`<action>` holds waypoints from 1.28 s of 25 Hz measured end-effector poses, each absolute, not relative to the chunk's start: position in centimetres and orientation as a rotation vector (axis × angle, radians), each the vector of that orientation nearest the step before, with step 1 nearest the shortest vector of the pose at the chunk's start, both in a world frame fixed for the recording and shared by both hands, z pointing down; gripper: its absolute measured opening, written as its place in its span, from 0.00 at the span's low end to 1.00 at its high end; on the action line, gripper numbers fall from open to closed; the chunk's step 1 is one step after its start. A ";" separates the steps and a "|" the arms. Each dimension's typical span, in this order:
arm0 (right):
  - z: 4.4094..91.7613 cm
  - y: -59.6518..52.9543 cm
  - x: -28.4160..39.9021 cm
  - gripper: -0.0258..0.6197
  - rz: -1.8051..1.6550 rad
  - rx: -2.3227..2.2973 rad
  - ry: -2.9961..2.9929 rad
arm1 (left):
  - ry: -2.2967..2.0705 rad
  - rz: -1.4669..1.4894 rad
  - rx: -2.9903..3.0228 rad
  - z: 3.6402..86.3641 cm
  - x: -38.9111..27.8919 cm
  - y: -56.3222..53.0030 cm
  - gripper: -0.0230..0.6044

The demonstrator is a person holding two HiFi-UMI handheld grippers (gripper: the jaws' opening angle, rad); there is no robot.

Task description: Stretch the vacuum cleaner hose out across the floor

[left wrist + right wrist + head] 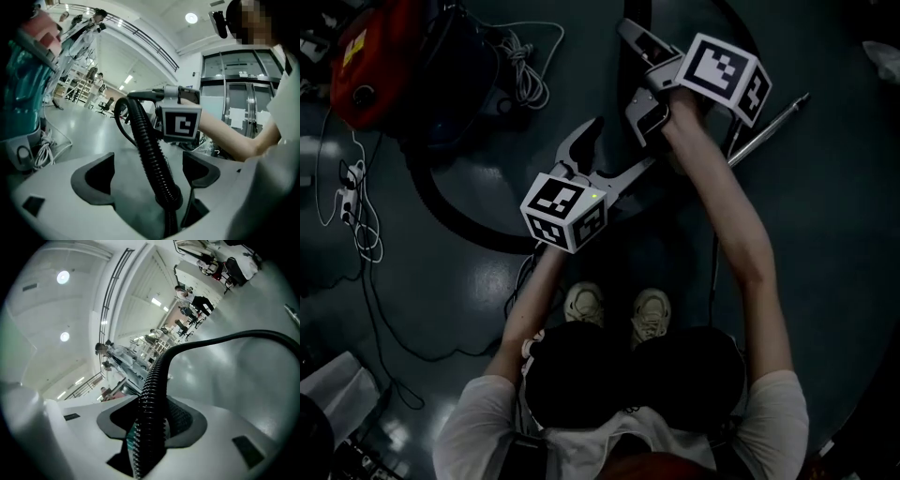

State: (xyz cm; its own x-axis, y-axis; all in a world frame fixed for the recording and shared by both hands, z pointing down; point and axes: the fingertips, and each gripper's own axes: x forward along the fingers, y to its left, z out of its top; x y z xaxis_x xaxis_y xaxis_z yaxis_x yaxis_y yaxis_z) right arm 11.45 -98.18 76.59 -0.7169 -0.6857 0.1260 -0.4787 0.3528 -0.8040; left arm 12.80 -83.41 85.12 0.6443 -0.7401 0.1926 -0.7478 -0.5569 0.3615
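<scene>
Clearly, with our right gripper (151, 423) pinching the ribbed hose (151, 390) and our left gripper (147, 174) spread loosely around it at centre frame, we risk it slipping out sideways, or tugging the vacuum cleaner (370, 56) at upper left.

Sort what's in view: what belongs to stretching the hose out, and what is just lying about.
Job in hand:
- hose, clamped in the right gripper
- left gripper, open around the hose
- red vacuum cleaner

Lying about:
- coiled white cable
- loose white cord
- metal tube
</scene>
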 end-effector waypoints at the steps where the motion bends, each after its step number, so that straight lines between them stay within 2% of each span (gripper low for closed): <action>1: 74.4 -98.7 11.4 0.33 -1.274 -1.024 2.361 | -1.176 0.032 2.473 84.0 13.2 -84.0 0.76; 7: 64.2 -100.6 10.5 0.33 -1.199 -0.852 2.259 | -1.176 -0.007 2.474 80.6 14.3 -86.3 0.76; 8: 63.5 -100.3 10.0 0.33 -1.166 -0.830 2.301 | -1.234 0.004 2.459 80.6 13.8 -86.7 0.63; 9: 63.1 -99.8 9.6 0.33 -1.122 -0.814 2.353 | -1.293 0.011 2.445 80.5 13.1 -86.9 0.35; 12: 62.3 -98.8 9.2 0.34 -0.964 -0.794 2.513 | -1.386 0.047 2.485 79.6 12.0 -86.7 0.33; 14: 61.7 -99.1 9.2 0.38 -0.894 -0.772 2.581 | -1.435 0.031 2.511 78.4 11.5 -86.9 0.33; 19: 59.1 -101.0 9.7 0.47 -0.816 -0.655 2.649 | -1.506 -0.018 2.567 74.8 10.3 -88.8 0.33; 22: 55.6 -102.7 10.4 0.48 -0.811 -0.588 2.656 | -1.548 -0.016 2.636 70.7 9.5 -90.9 0.33; 27: 43.5 -104.4 12.4 0.49 -0.848 -0.589 2.578 | -1.596 0.111 2.718 58.3 10.2 -92.7 0.33; 32: 26.1 -103.2 13.9 0.49 -0.887 -0.683 2.622 | -1.649 0.361 2.762 40.5 10.2 -91.8 0.33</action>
